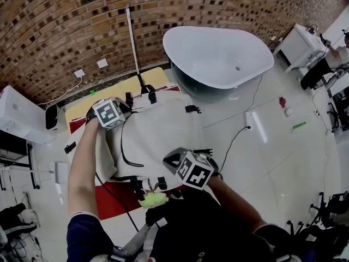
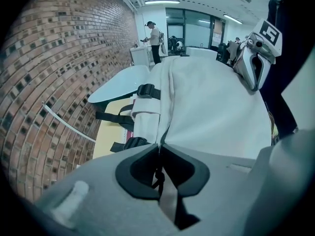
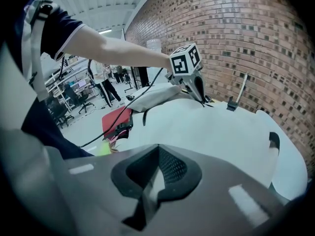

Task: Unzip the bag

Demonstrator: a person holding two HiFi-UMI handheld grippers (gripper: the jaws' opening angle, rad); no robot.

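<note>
The white bag (image 1: 163, 130) lies flat on a red mat (image 1: 112, 201). The left gripper (image 2: 160, 149) is clamped on the zipper pull cord (image 2: 158, 175). The right gripper (image 3: 156, 149) pinches bag fabric, apparently as an anchor. The opened zipper length cannot be determined, and pulling appears to remain.

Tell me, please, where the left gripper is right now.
The left gripper is at the head view's left, on the upper-left corner of the white bag beside the yellow mat, shut on the dark zipper cord.
</note>
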